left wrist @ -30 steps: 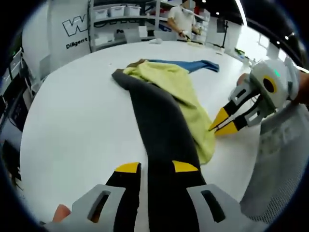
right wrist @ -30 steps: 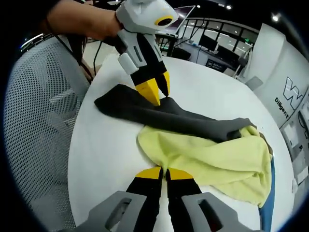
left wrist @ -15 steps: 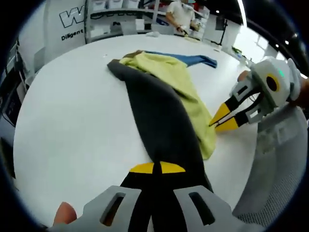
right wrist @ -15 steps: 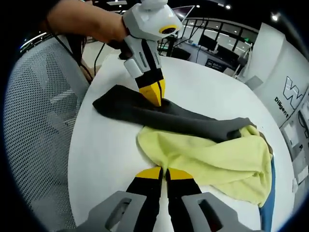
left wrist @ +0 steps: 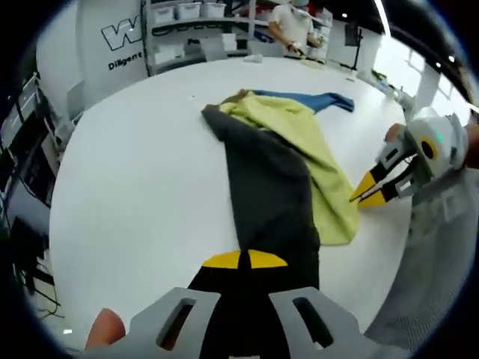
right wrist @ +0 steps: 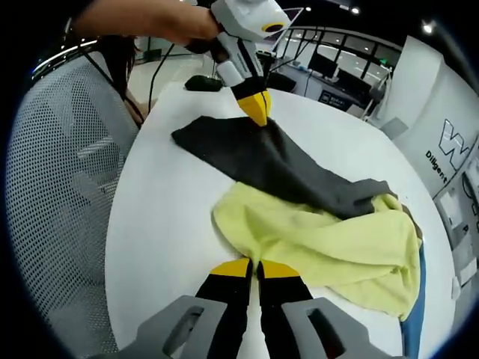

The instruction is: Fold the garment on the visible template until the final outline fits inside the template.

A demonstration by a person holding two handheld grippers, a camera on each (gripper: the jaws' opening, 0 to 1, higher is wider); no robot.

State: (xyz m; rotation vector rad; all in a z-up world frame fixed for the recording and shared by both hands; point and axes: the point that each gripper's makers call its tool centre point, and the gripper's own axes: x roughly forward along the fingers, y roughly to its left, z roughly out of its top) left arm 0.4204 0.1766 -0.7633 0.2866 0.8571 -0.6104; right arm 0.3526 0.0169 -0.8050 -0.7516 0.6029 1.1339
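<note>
A dark grey garment point(left wrist: 271, 187) lies stretched across the round white table point(left wrist: 135, 172), running from a bunched end in the middle of the table toward the left gripper point(left wrist: 238, 259). In the left gripper view that gripper's yellow-tipped jaws meet at the near end of the grey cloth, closed tight with the fabric pinched between them. In the right gripper view the same gripper point(right wrist: 258, 114) comes down from above, held by a hand point(right wrist: 161, 21), its tips pressed together on the far edge of the grey garment point(right wrist: 284, 168), which looks slightly raised there.

A yellow garment point(left wrist: 314, 161) lies partly under and beside the grey one, spreading out toward the right gripper point(left wrist: 368, 196). In the right gripper view the right gripper point(right wrist: 257, 267) has its jaws drawn together at the near edge of the yellow garment point(right wrist: 329, 247) — the tips touch with no gap, and a thin fold of yellow cloth seems to be caught between them, though the view is too tight to be sure.

A strip of blue cloth point(left wrist: 310, 99) sticks out from under the yellow one at the far side. A grey mesh chair back point(right wrist: 56, 187) stands just beside the table edge. Shelving with white bins point(left wrist: 183, 22) and a person point(left wrist: 292, 22) stand in the background.
</note>
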